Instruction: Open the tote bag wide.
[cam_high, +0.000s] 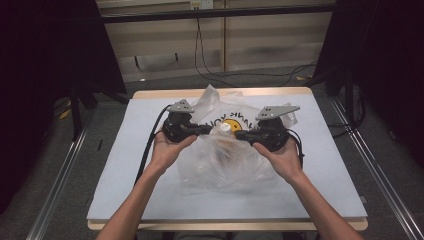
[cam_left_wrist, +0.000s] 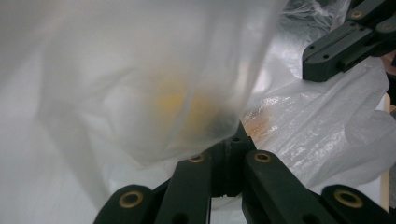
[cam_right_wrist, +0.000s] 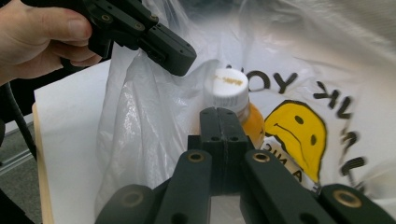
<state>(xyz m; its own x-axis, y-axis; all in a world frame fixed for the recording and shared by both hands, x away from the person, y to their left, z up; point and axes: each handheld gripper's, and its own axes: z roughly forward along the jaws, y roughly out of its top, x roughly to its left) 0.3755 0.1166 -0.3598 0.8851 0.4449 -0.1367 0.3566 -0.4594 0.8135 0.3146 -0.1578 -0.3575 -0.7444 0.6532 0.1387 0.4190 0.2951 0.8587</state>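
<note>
Dim workshop floor and trailing cables are framing a pale table (cam_high: 150, 165) in the high view, where a person is working at a clear plastic bag (cam_high: 220, 165) lying mid-table. The left gripper (cam_high: 207, 129) and the right gripper (cam_high: 239, 134) are pointing at each other across the top of the bag, on either side of a bottle (cam_high: 225, 128) with a white cap standing inside it.

From the left gripper view, clenched jaws are meeting just beneath a blurred fold of the bag (cam_left_wrist: 154, 84), whether pinching it is unclear; the right gripper (cam_left_wrist: 345, 39) is hovering beyond the bag.

From the right gripper view, clenched jaws are sitting right before the bottle (cam_right_wrist: 229, 100) of orange drink inside the bag (cam_right_wrist: 140, 130). The left gripper (cam_right_wrist: 170, 53) is reaching over the bag's edge, above the bottle.
</note>
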